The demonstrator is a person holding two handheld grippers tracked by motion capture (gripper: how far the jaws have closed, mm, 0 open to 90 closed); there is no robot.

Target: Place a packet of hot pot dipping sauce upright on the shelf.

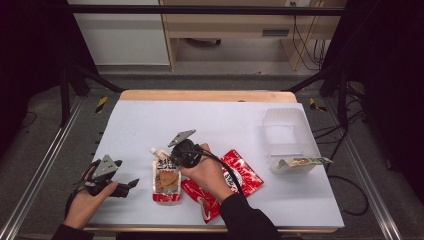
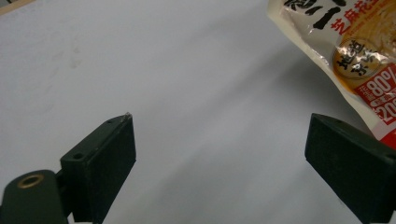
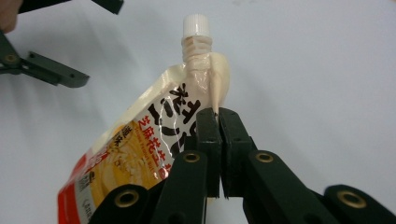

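A cream and red spouted pouch (image 1: 166,179) with a white cap (image 3: 195,24) lies on the white table (image 1: 225,120), its cap end lifted. My right gripper (image 3: 218,114) is shut on the pouch (image 3: 154,135), pinching its upper edge just below the spout. From above, the right gripper (image 1: 172,160) sits over the pouch's top end. My left gripper (image 1: 126,173) rests at the table's left front edge, open, with nothing between its jaws. Seen from the left gripper (image 2: 222,123), the pouch (image 2: 355,51) lies ahead and to the right, apart from the pads.
A red foil packet (image 1: 245,177) lies under the person's right hand. A clear plastic tub (image 1: 287,132) stands at the right, with a small flat carton (image 1: 300,162) in front of it. The left gripper's jaws (image 3: 46,70) show in the right gripper view's top left.
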